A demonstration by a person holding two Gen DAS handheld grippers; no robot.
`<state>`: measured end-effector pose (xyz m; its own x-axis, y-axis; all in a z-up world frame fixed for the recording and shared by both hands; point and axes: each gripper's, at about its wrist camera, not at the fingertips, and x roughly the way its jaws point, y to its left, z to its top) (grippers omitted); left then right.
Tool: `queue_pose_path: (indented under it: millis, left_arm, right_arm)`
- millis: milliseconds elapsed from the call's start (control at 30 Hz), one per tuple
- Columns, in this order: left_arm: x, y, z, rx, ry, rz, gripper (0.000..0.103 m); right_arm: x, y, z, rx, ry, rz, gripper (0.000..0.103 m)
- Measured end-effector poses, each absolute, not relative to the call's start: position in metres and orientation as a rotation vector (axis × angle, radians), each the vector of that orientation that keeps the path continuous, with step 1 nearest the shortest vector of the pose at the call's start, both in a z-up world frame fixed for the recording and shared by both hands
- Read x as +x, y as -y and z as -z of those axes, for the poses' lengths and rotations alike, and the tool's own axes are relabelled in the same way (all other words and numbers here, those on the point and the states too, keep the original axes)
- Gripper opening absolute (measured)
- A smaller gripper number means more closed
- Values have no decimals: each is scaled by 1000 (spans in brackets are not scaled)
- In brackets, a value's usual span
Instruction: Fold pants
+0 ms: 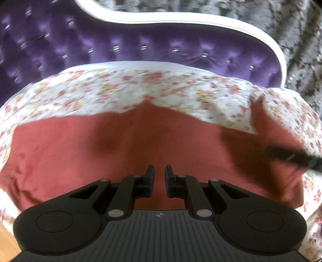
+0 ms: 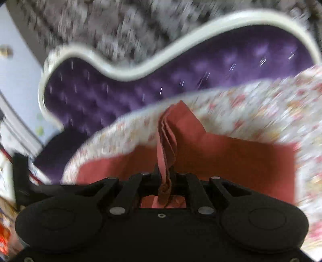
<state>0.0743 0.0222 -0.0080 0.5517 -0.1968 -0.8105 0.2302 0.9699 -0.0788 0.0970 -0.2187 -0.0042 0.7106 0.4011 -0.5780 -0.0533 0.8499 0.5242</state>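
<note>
While the left wrist view looks down over the bed, the left gripper [image 1: 159, 173] hangs just above the red pants [image 1: 124, 149] with its jaws drawn narrow, a slim gap between the two fingers and nothing held in it. The pants lie spread across the floral bedsheet [image 1: 120, 86], mostly flat, with a small peak of cloth at the far edge near the middle and a raised corner toward the right. At that right side a dark, blurred bar, which is the right gripper [image 1: 291, 156], reaches in over the cloth and casts a shadow on it. Beyond the sheet stands the purple tufted headboard [image 1: 140, 44] with its white curved frame [image 1: 181, 19], and behind that a grey patterned wall covering [image 1: 291, 30].

From the right wrist view, which is heavily motion-blurred, the right gripper [image 2: 166, 177] is clamped on a bunched fold of the red pants [image 2: 231, 159]; several layers of cloth edge run up from between the fingers to a lifted point against the floral bedsheet [image 2: 251, 108]. The rest of the pants lies on the sheet to either side of that fold. The purple tufted headboard [image 2: 140, 86] and its white frame [image 2: 124, 72] fill the background, tilted in this view.
</note>
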Motion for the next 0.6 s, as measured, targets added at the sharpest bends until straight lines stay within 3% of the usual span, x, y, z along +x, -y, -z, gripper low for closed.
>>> queue_pose_path:
  millis: [133,200,267,367,600]
  left_arm:
    - [70,-47,13,-2,-966,223,12]
    - [68,-55,15,-14,-971,220,12]
    - [66,-58,15,-21,-973,221,12]
    - [68,-57,14,-30,-961,240,12]
    - [74,-16,8,-11,-944,345,12]
  right_arm:
    - [110,174,44,439,-832,-284,14]
    - [113,157,57,397,-857,-279,22]
    - [111,147,65,372,-868,-286,42]
    - [105,141,63,415,-872,-370,58]
    - [85,186,25,450,-734,-296,57]
